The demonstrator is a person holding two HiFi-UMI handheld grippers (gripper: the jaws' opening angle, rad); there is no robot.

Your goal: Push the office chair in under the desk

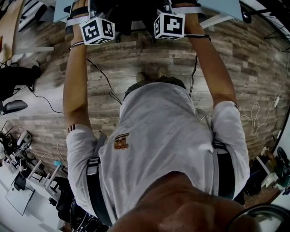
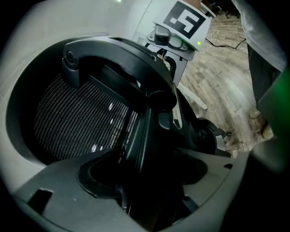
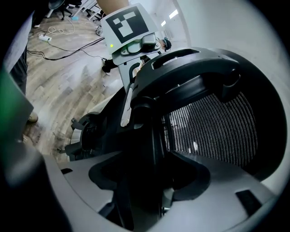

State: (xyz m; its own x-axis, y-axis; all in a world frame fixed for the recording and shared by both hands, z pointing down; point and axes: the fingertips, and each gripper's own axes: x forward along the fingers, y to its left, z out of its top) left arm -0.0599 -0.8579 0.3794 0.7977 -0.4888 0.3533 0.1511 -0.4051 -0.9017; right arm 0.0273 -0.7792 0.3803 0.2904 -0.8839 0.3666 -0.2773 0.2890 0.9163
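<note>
Two grippers: we see both held out ahead of the person, one clamped on each side of the chair back, their marker cubes facing up.
Left side: the left gripper (image 2: pixel 149 190) has matte grey moulded jaws with scooped inner edges. They are drawn narrow onto the black upright edge of the office chair (image 2: pixel 118 50), which runs up between them.
Left cube: a white box (image 1: pixel 97 31) with black square patterns and crisp corners, above a bare forearm.
Chair frame: smooth, slightly glossy black plastic that curves in a broad loop over the top of the back.
Chair mesh: a fine ribbed weave (image 2: pixel 77 122), dark grey, that catches small glints of light.
Chair place: straight ahead of the person, back turned toward us, dark between the two cubes at the top of the head view, by the desk (image 1: pixel 222 7). We cannot tell how far under it sits.
Right side: the right gripper (image 3: pixel 140 195) has the same grey scooped jaws, closed narrow on the opposite black edge of the chair back.
Desk surface: pale, flat and smooth, with a straight white leg (image 1: pixel 217 20).
Floor: wood-grain planks (image 1: pixel 136 68) in mixed greys and browns. A thin black cable (image 1: pixel 105 78) lies at the left and a looped white cord (image 1: pixel 253 115) at the right.
Shirt: soft pale fabric (image 1: pixel 158 136), crossed by dark straps (image 1: pixel 93 190).
</note>
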